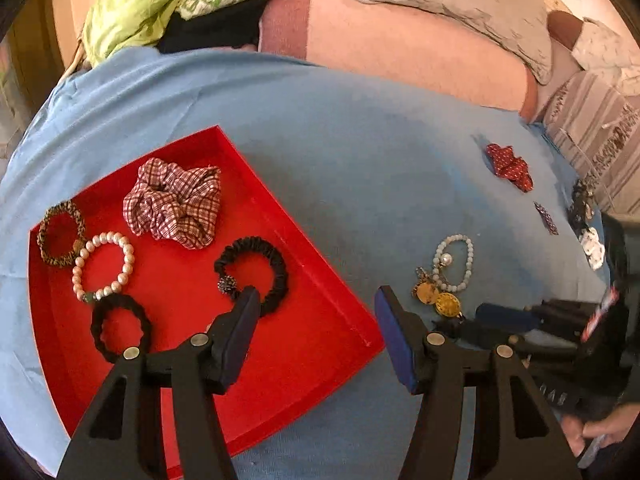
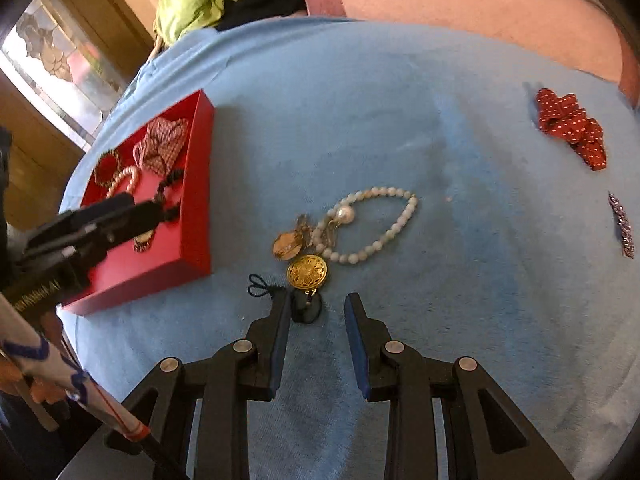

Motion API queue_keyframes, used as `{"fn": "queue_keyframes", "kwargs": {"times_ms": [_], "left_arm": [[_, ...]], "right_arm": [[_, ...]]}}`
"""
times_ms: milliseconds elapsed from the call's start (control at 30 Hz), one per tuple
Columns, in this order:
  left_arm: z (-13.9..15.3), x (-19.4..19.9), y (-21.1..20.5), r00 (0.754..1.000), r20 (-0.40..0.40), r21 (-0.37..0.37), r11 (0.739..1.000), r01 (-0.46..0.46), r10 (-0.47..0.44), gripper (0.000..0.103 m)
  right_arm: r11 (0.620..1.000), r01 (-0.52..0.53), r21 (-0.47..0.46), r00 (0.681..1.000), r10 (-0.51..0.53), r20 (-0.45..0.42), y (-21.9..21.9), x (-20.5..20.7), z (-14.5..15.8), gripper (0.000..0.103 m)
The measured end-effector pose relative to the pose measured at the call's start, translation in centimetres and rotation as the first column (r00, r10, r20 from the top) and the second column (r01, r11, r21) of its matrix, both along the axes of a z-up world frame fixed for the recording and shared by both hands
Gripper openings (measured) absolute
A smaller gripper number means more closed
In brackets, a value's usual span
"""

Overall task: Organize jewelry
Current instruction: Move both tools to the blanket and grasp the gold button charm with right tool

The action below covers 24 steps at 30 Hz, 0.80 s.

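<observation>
Red tray [image 1: 304,364] on a blue cloth [image 1: 320,140], holding a checked scrunchie [image 1: 174,202], a pearl bracelet [image 1: 103,266] and 3 dark hair ties. Left gripper [image 1: 316,300]: jaws apart, empty, over the tray's right rim. Right gripper [image 2: 316,304]: jaws apart, with a small dark tassel [image 2: 306,306] between them, unclamped. Pale bead bracelet [image 2: 372,224] and gold pendants [image 2: 307,272] just beyond; red dotted scrunchie [image 2: 570,130] well apart.

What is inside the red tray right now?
In the red tray: a checked scrunchie, a pearl bracelet, a brown braided band and two black hair ties. The left gripper hides part of the tray floor.
</observation>
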<state>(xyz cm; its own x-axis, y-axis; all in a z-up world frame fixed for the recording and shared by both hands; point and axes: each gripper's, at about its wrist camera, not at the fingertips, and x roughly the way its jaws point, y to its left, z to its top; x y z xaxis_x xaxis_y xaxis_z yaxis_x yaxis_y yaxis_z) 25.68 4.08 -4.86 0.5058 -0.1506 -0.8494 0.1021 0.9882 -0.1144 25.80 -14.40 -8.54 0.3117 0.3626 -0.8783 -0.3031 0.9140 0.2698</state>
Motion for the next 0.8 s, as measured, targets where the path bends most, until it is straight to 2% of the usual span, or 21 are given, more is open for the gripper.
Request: {"fn": "queue_keyframes", "kwargs": {"times_ms": [67, 167, 267, 333, 367, 500, 600, 667, 800], "left_arm": [[-0.2, 0.4, 0.2, 1.000, -0.004, 0.019, 1.000, -0.006, 0.007, 0.058], [-0.3, 0.8, 0.7, 1.000, -0.008, 0.024, 1.000, -0.016, 0.017, 0.058], [-0.3, 0.8, 0.7, 1.000, -0.008, 0.026, 1.000, -0.011, 0.011, 0.058], [-0.2, 0.7, 0.4, 1.000, 0.000, 0.030, 1.000, 0.005, -0.005, 0.058], [0.0, 0.7, 0.3, 1.000, 0.006, 0.030, 0.999, 0.014, -0.014, 0.058], [0.3, 0.7, -0.9, 0.997, 0.014, 0.015, 0.997, 0.071, -0.071, 0.056], [0.3, 0.7, -2.7, 0.993, 0.016, 0.019, 0.993, 0.119, -0.119, 0.045], [-0.4, 0.9, -4.4, 0.987, 0.001, 0.032, 0.986, 0.162, -0.162, 0.033], [-2.1, 1.2, -7.8, 0.973, -0.028, 0.091, 0.969, 0.231, -0.230, 0.029]], "right_arm": [[0.999, -0.032, -0.003, 0.999, 0.032, 0.017, 0.9, -0.2, 0.1, 0.032], [0.996, -0.069, -0.049, 0.997, 0.071, 0.040, 2.2, -0.6, -0.3, 0.044], [0.994, -0.067, -0.085, 0.996, 0.071, 0.051, 3.1, -0.4, -1.1, 0.044], [0.991, -0.045, -0.130, 0.996, 0.055, 0.072, 3.3, -0.3, -0.8, 0.018], [0.991, -0.045, -0.129, 0.996, 0.054, 0.068, 3.3, -0.2, -0.8, 0.014], [0.995, -0.016, -0.101, 0.996, 0.025, 0.087, 1.7, -0.5, 0.3, 0.012], [0.998, 0.028, -0.053, 0.992, -0.022, 0.121, -0.3, -0.9, 2.1, 0.012], [0.999, 0.044, -0.028, 0.991, -0.040, 0.129, -1.4, -0.9, 2.9, 0.012], [0.996, 0.087, 0.012, 0.987, -0.088, 0.131, -3.6, -1.0, 3.7, 0.012]]}}
